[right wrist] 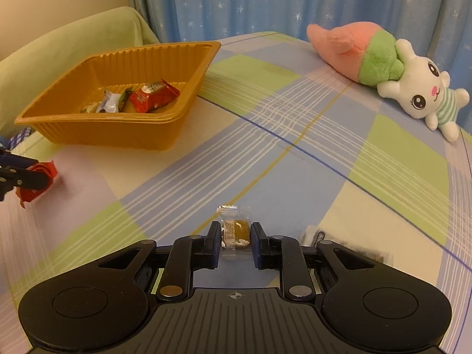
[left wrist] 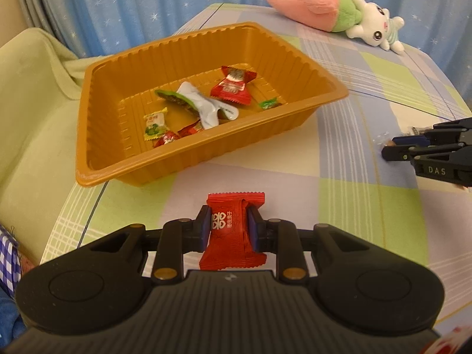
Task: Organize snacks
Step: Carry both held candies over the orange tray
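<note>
Over cloth | left gripper (left wrist: 229, 226) tilted down, clamps red candy (left wrist: 231, 230)

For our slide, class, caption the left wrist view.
Left gripper clamps a red candy near the orange tray of snacks.

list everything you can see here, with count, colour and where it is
tray: 1, orange-brown, on the table's far left
wrapped snacks in the tray: about six, red, green, white and yellow
red snack packet: 1, red, between the left gripper's pads
clear-wrapped snack: 1, clear with brown inside, between the right gripper's pads
dark packet: 1, clear and dark, on the cloth beside the right gripper
plush toy: 1, pink, green and white, far right
tablecloth: 1, blue, green and cream checks
curtain: blue with stars, behind
left gripper: black, shut
right gripper: black, shut
</note>
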A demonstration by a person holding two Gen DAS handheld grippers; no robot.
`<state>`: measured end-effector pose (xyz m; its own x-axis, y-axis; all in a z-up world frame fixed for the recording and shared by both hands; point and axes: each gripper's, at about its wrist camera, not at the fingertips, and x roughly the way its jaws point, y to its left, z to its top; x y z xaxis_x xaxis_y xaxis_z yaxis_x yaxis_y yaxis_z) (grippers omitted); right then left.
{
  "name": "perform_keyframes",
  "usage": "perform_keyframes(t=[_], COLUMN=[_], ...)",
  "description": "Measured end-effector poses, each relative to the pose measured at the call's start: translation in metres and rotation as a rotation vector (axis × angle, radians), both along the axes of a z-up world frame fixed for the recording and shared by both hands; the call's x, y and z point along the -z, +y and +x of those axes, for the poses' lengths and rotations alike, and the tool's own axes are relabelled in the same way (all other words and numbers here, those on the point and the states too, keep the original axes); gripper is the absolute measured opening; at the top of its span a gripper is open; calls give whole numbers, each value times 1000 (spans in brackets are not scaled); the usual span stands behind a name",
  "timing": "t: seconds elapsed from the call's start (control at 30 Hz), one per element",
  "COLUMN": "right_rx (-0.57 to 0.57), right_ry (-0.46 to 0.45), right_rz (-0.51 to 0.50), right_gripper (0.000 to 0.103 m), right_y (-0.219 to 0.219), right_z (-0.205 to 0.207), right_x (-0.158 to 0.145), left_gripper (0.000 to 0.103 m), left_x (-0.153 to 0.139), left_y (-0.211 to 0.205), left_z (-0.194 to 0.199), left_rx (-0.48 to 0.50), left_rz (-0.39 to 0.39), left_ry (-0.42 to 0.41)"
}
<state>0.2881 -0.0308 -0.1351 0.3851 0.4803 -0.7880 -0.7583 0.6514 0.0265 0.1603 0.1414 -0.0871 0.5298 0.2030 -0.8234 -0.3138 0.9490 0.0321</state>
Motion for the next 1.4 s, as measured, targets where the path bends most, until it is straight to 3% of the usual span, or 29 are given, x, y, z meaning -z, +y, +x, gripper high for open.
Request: perform_keyframes(t=[0.57, 0.97, 1.4], right_rx=[127, 70, 41], right_ry=[76, 53, 60], right_rz=[198, 279, 360], right_gripper=[22, 22, 22], right_y=[-12, 36, 105], right_z=[-34, -37, -21], right_x=[-50, -77, -95], left_gripper=[24, 24, 24], left_x=[-19, -43, -76], left_y=[-7, 6, 69], left_z=[3, -3, 4], left_rx=[70, 112, 59], left_rz=[-16, -45, 4], left_ry=[-60, -147, -247])
